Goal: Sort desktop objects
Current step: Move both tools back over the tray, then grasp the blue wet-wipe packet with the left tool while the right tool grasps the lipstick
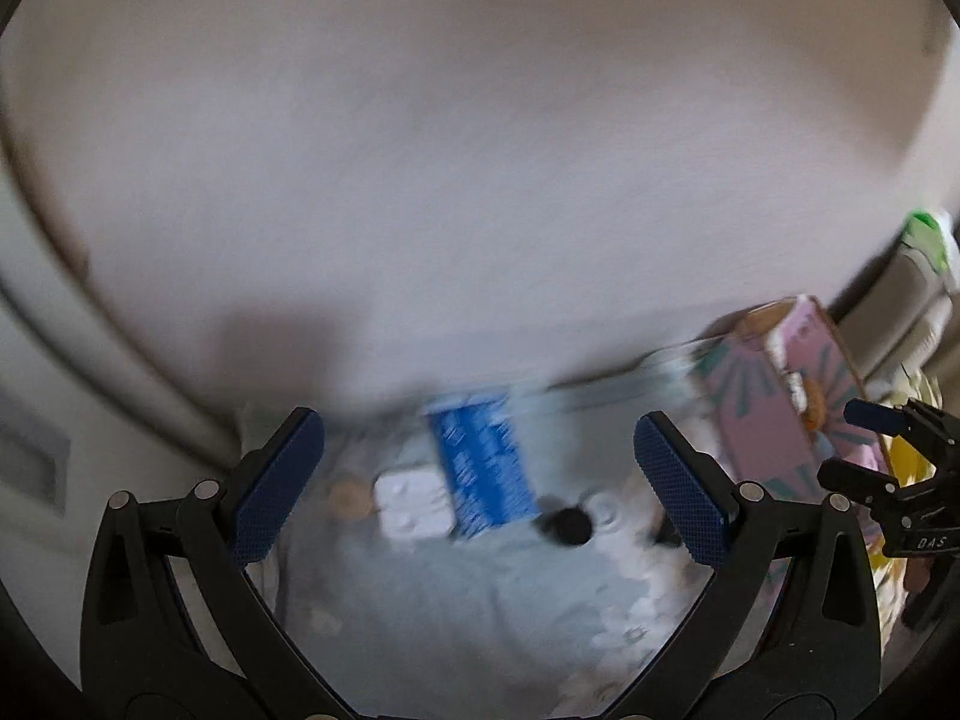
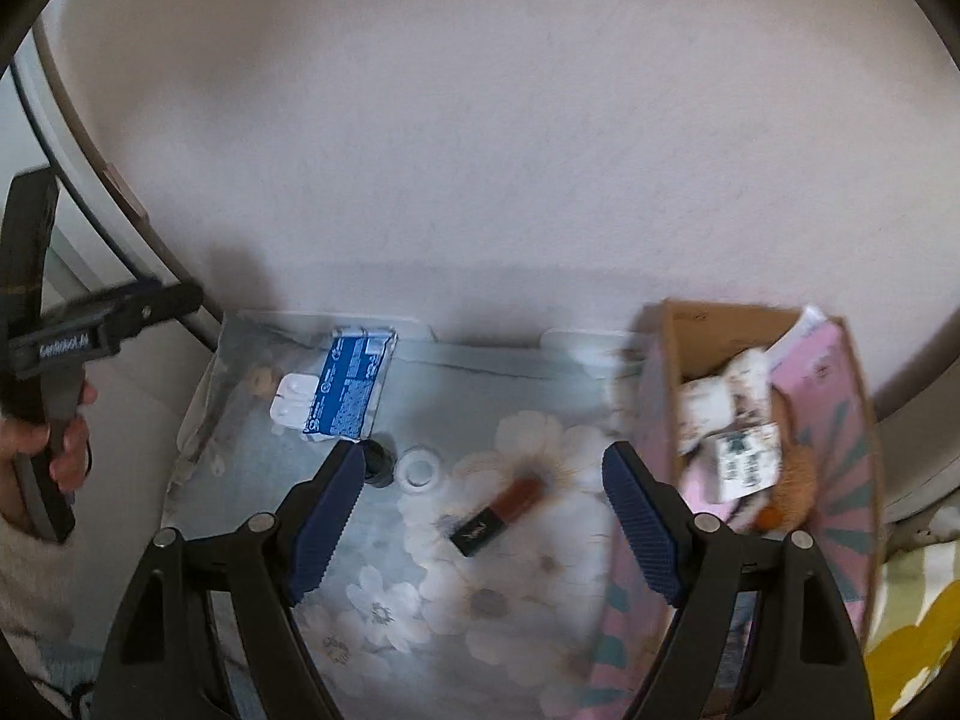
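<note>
Both grippers empty, fingers spread wide, hovering over a floral cloth (image 2: 528, 618) against a white wall (image 2: 480, 120).

Right wrist view: right gripper (image 2: 483, 516) at lower centre. Lipstick (image 2: 501, 507) lies on the cloth between the fingers, tilted, black cap toward lower left, not touched. Just above the left fingertip sit a small black jar (image 2: 378, 463) and a clear round lid (image 2: 421, 468) side by side. Blue packet (image 2: 351, 387) at centre left near the wall, a white blister pack (image 2: 292, 399) touching its left edge. Pink box (image 2: 762, 438) at right, open, with papers and something orange and fuzzy inside. Left gripper (image 2: 90, 324) at the left edge, held by a hand (image 2: 45, 450).

Left wrist view, blurred: left gripper (image 1: 480, 483) at lower centre, blue packet (image 1: 486, 468) and blister pack (image 1: 414, 504) between its fingers further off, black jar (image 1: 567, 525) beside them. Pink box (image 1: 786, 408) at right; right gripper (image 1: 888, 462) at the right edge, in front of the box.
</note>
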Demonstrator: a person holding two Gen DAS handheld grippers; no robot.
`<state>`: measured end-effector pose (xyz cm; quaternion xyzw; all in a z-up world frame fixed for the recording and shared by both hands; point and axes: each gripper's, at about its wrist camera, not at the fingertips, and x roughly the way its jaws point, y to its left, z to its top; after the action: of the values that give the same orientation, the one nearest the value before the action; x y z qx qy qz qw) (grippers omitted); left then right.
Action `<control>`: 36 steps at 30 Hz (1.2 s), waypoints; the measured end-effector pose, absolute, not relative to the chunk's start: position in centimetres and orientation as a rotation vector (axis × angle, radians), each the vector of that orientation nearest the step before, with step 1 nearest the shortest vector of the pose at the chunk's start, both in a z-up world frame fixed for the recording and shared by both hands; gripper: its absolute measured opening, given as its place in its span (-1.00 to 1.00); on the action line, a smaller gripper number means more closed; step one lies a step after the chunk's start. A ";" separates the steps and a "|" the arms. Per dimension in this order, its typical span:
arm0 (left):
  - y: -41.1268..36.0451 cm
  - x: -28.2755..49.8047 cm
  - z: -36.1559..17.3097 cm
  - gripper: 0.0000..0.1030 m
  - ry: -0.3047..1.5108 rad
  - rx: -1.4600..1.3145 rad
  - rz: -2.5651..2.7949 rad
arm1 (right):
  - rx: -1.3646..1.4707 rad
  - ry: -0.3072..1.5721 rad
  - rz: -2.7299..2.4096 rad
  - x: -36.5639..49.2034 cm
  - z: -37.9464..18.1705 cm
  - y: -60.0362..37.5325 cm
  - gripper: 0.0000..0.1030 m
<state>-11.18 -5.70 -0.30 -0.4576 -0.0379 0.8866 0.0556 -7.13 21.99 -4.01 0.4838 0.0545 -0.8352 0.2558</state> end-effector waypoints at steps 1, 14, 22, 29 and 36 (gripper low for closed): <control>-6.5 -10.8 -1.1 0.99 -0.140 -1.418 2.691 | 1.339 0.135 -2.267 -7.3 -5.0 21.5 0.53; -9.3 -10.8 -14.2 0.95 -0.269 -1.651 2.757 | 1.541 0.034 -2.424 -7.5 -15.3 19.7 0.53; -5.2 -14.7 -14.8 0.97 -0.147 -1.627 2.717 | 1.516 0.013 -2.561 -7.2 -16.4 20.7 0.53; -1.5 -16.7 -18.0 0.95 -0.051 -1.731 2.675 | 1.556 -0.081 -2.567 -7.2 -18.1 20.7 0.40; 0.1 -17.1 -18.5 0.30 -0.023 -1.705 2.637 | 1.564 0.021 -2.544 -7.7 -19.5 19.1 -0.45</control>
<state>-17.05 0.13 -18.55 -0.5429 -0.0073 0.8398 0.0007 -7.74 19.06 -19.51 0.5221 0.0069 -0.8493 0.0775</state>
